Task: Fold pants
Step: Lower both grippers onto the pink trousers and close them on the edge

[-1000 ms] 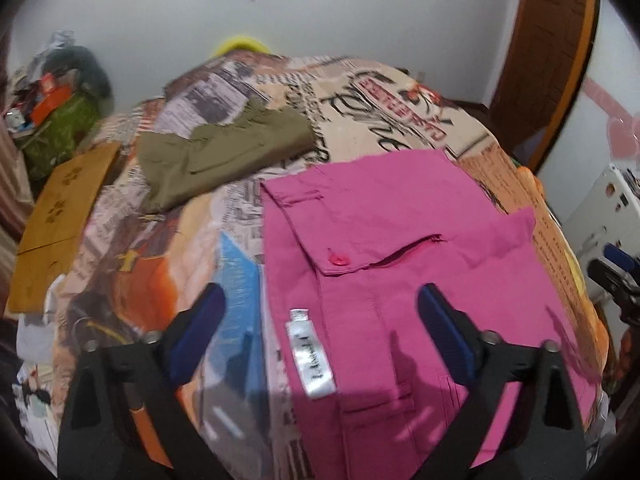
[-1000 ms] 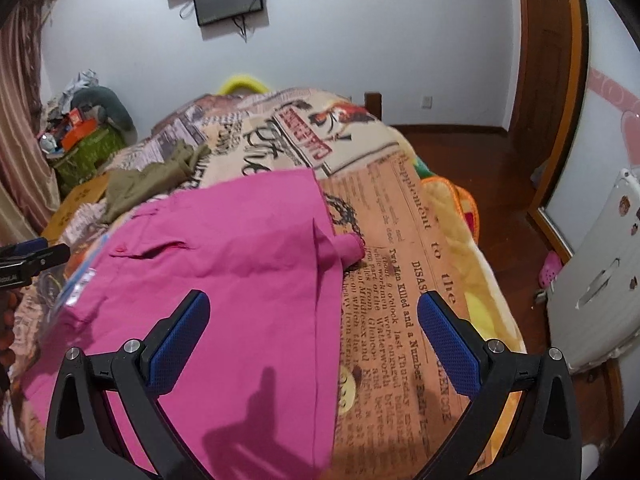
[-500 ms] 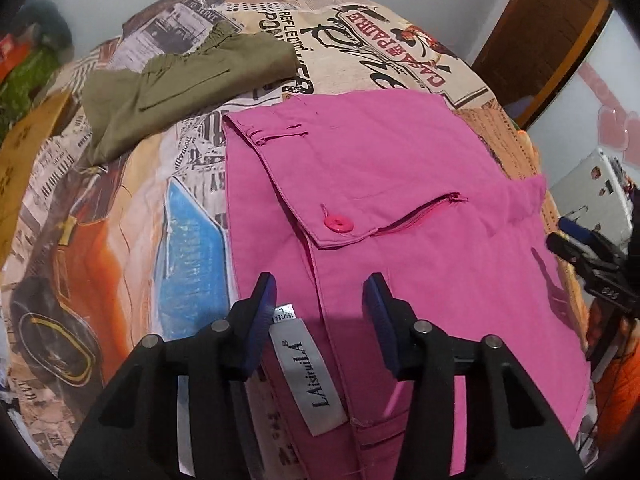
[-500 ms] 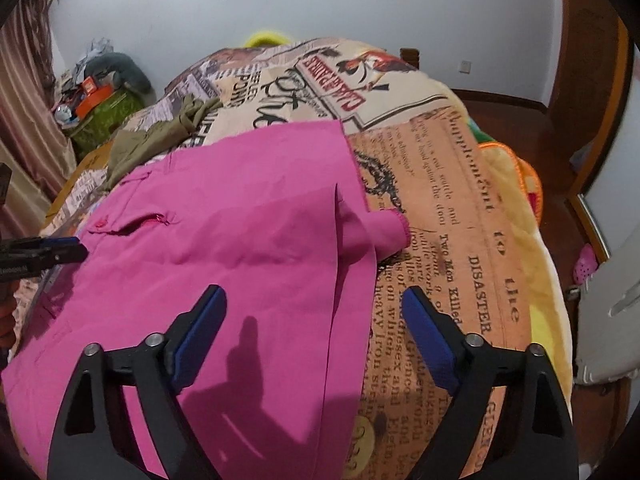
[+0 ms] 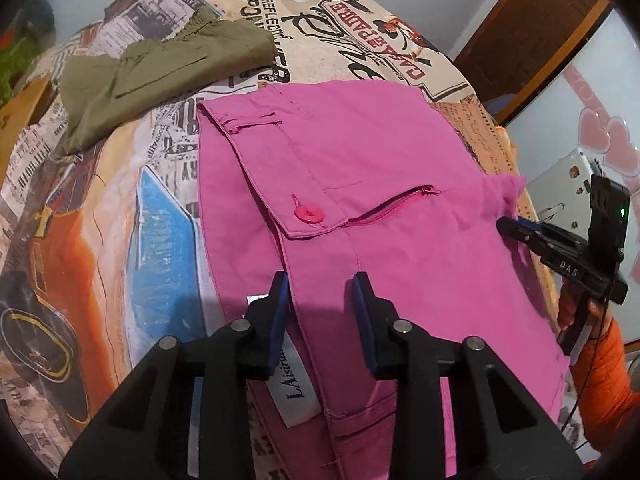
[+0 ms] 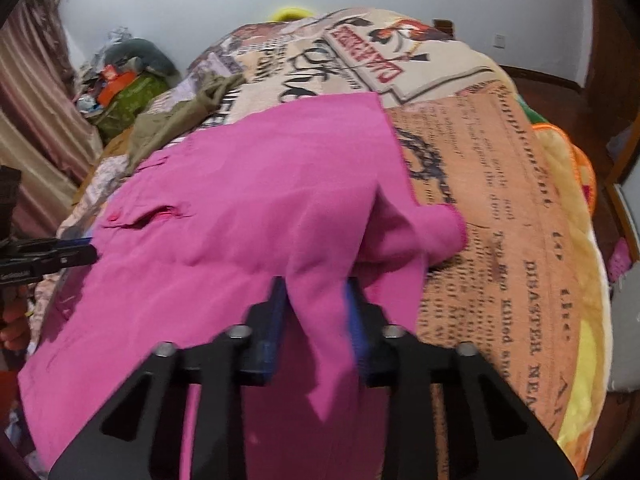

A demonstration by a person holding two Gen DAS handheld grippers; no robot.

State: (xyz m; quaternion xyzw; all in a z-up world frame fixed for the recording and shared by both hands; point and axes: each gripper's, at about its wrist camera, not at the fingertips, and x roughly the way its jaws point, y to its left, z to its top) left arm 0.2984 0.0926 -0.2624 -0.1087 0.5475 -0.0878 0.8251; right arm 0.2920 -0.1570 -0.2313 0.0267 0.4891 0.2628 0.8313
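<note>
Closing: both grippers' jaws on pink pants.

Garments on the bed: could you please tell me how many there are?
2: the pink pants spread nearest the cameras, and an olive-green garment lying beyond them, apart. More could be hidden out of frame.

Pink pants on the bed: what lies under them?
Under the pink cotton pants the newspaper-print bedspread shows on every side. A white label peeks out by the left gripper. Whatever lies beneath the middle is covered.
</note>
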